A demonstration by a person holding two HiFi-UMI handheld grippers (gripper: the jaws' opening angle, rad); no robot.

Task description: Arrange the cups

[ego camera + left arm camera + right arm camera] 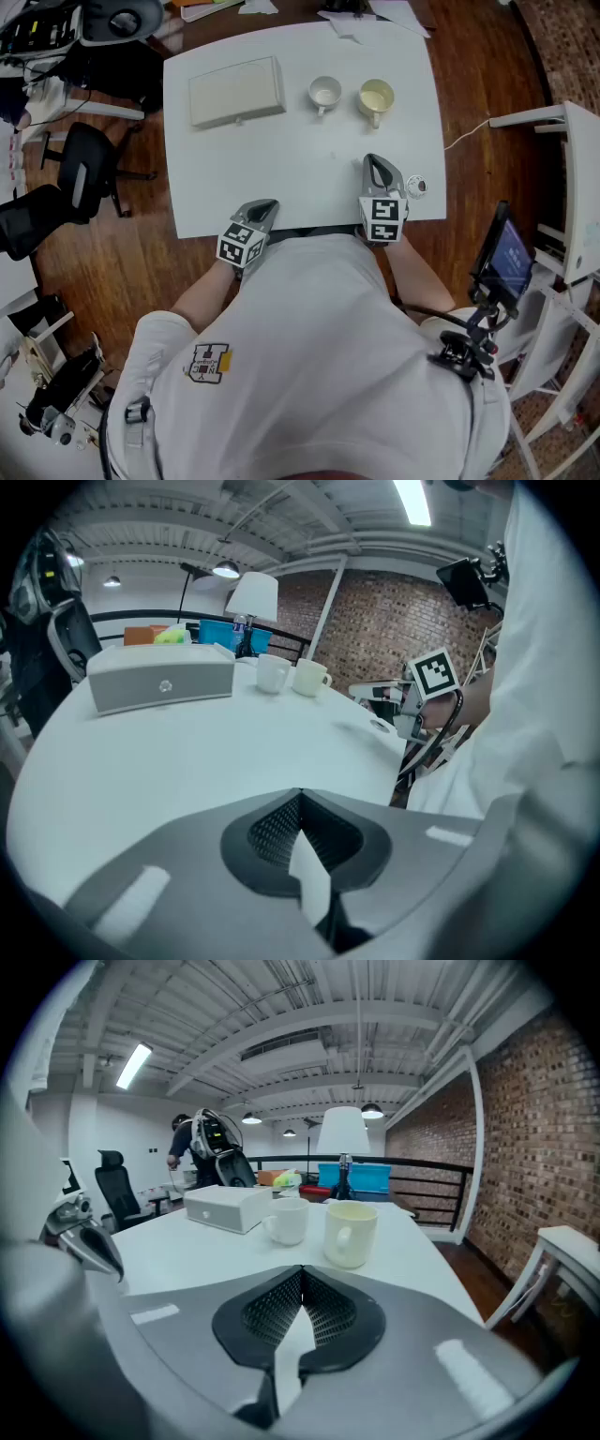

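Two cups stand side by side at the far edge of the white table (281, 178) in the head view: a white cup (324, 92) and, just to its right, a cream mug (376, 97). A pale grey box (236, 91) lies to their left, apart from them. The left gripper (266, 204) sits at the table's near edge, well short of the cups. The right gripper (373, 161) reaches a little farther in, with bare table between it and the mug. A small round object (416, 186) lies just right of the right gripper. Only this view shows the black office chair (84, 169) on the wooden floor at the left and the phone (506, 255) on a stand at the right.

The left gripper view shows its jaws pressed together with nothing between them. The box is nearer on the left and both cups are beyond it. The right gripper's marker cube (434, 672) shows at the right, and a white lamp shade (253, 596) and a brick wall (403, 621) lie behind.

The right gripper view also shows jaws closed on nothing. Here the mug's handle faces the camera and the white cup's handle points left. The left gripper's tip shows at the left edge, and a blue bin (361, 1177) stands beyond the table.
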